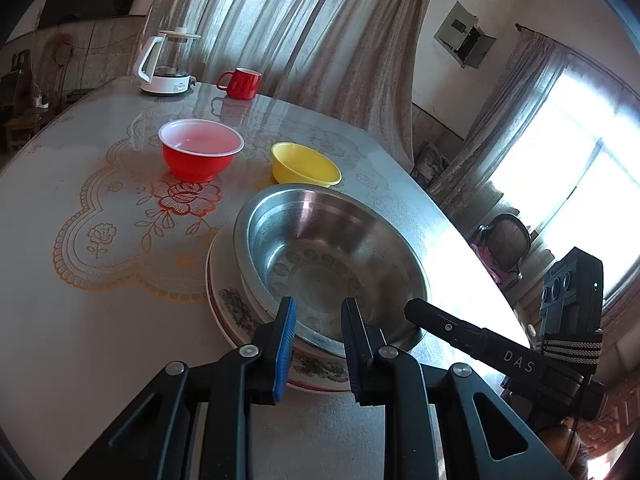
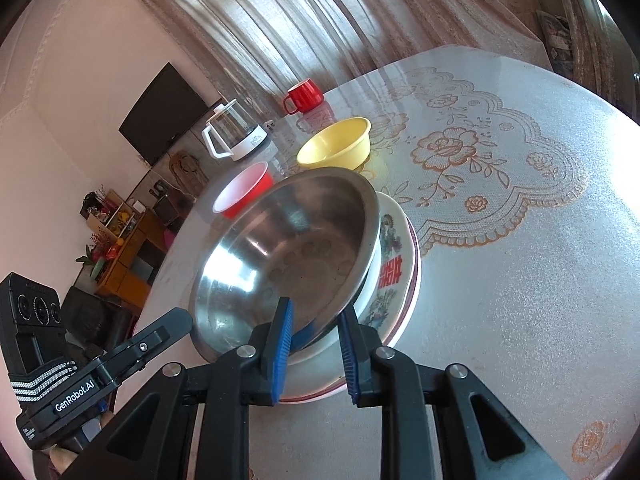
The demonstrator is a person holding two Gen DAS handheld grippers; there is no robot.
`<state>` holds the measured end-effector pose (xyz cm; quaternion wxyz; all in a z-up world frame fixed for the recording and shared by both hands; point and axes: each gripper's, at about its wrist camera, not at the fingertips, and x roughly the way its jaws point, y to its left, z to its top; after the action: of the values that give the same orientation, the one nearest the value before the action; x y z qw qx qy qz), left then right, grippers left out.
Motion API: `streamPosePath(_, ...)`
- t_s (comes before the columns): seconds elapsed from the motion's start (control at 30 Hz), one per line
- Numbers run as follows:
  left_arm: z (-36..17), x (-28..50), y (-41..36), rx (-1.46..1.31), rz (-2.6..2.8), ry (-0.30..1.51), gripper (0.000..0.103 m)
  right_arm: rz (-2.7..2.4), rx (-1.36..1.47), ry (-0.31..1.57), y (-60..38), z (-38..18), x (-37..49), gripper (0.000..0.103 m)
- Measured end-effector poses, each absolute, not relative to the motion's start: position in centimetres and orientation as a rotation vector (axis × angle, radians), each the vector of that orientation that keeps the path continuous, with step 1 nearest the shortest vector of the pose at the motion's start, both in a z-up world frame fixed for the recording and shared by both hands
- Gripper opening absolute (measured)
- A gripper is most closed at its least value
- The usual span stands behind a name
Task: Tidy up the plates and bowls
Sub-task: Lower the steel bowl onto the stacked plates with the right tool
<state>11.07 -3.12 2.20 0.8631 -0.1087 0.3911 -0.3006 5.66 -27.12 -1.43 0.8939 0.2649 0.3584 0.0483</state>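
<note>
Two grippers were working one stack when I checked my feeds. On the table (image 1: 100, 300), the steel bowl (image 1: 320, 248) sat on the patterned plate (image 1: 236, 304), probably nested there to gather the dishes. From it, the red bowl (image 1: 198, 156) stood apart at eleven o'clock and the yellow bowl (image 1: 304, 166) near twelve, both unstacked. My left gripper (image 1: 319, 332) pointed downward at the steel bowl's near rim at six o'clock. My right gripper (image 2: 314, 336) angled down likewise, just beside it. Each claw stood narrowly apart with rim in the gap. I could not tell whether the pads bit.
</note>
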Motion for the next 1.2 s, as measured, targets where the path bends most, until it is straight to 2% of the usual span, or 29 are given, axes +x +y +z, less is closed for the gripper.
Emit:
streamPosePath(0.1,2.4,11.5,-2.1,-0.254,-0.58,0.798,0.023,0.072,0.526,0.739,-27.1,-1.2,5.4,0.022)
streamPosePath(0.2,2.3,12.3,-1.5,-0.268,-0.548,0.811,0.031,0.04,0.493,0.73,-27.1,-0.8,5.4,0.022)
streamPosePath(1.2,2.5,10.6,-3.5,-0.078,-0.501,0.77,0.032,-0.003,0.455,0.698,-28.2,0.3,4.5,0.025)
